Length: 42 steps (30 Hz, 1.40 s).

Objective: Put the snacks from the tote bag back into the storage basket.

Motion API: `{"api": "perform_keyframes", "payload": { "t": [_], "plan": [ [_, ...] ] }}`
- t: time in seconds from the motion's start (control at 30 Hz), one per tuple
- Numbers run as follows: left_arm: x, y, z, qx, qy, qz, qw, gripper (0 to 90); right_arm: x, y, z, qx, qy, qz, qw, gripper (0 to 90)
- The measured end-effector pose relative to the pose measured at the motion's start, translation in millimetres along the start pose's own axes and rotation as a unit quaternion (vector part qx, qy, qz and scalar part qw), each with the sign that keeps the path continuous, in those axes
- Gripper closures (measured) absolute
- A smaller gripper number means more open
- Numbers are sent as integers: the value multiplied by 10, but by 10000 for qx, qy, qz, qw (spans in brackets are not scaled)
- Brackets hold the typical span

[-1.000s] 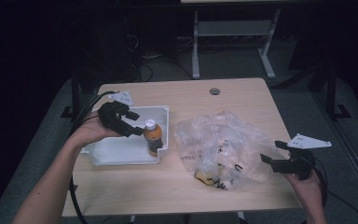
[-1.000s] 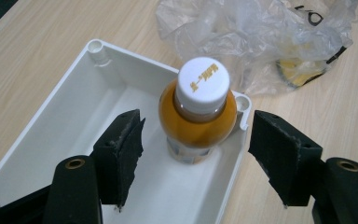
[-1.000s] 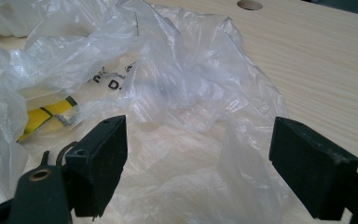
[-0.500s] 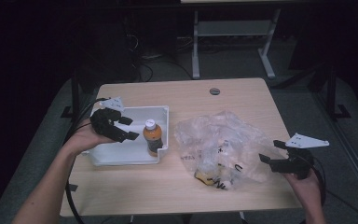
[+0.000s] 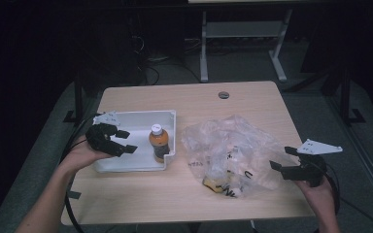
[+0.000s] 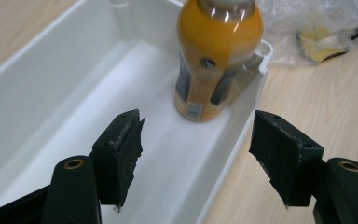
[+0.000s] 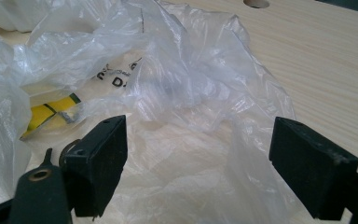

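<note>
Left gripper (image 5: 121, 141) at the left end of the white tray (image 5: 126, 165), jaws wide, nothing between them. Orange bottle (image 5: 158, 142) upright in the tray's right end, ahead of these jaws, apart. Clear plastic bag (image 5: 233, 153) crumpled on the worktop (image 5: 141, 199). Right gripper (image 5: 280, 161) at the bag's right edge, jaws wide, empty.

A pale wooden table (image 5: 194, 99) stands on grey floor (image 5: 315, 104) (surroundings dark).
</note>
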<state>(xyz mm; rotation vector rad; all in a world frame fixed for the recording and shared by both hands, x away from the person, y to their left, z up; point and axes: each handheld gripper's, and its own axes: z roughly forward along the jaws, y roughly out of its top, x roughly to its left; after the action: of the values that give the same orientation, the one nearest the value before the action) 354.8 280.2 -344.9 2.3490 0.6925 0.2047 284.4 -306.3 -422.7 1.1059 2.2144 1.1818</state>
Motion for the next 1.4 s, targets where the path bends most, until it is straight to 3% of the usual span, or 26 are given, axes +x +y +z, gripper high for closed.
{"api": "perform_keyframes", "payload": {
  "t": [0.17, 0.27, 0.33, 0.6, 0.87, 0.9, 0.97, 1.4],
  "plan": [
    [-22, -138, 8, -5, 5, -127, 9999, 330, 11, 7, 8, 3, 32, -31, 10000, 186],
    [-24, -187, 4, 28, 22, -93, 10000, 330, 6, 2, 7, -9, 45, -27, 10000, 186],
    [-33, -235, 8, -31, 12, -201, 9998, 330, 5, -5, -1, -18, 46, -5, 10000, 186],
    [-51, -351, 46, 7, -44, -205, 9998, 327, -2, -15, -10, -30, 46, 33, 10000, 186],
    [-89, -504, 60, -14, 51, -237, 9997, 329, -9, -22, -15, -41, 47, 32, 10000, 186],
    [-104, -519, 62, -70, 25, -316, 9995, 329, -7, -23, -20, -35, 48, 58, 10000, 186],
    [-114, -545, 63, -53, 40, -248, 9997, 328, -10, -28, -26, -37, 46, 53, 10000, 186],
    [-174, -694, 154, -100, -79, -377, 9992, 328, 3, -42, -17, 18, 69, 57, 10000, 186]
  ]
}}
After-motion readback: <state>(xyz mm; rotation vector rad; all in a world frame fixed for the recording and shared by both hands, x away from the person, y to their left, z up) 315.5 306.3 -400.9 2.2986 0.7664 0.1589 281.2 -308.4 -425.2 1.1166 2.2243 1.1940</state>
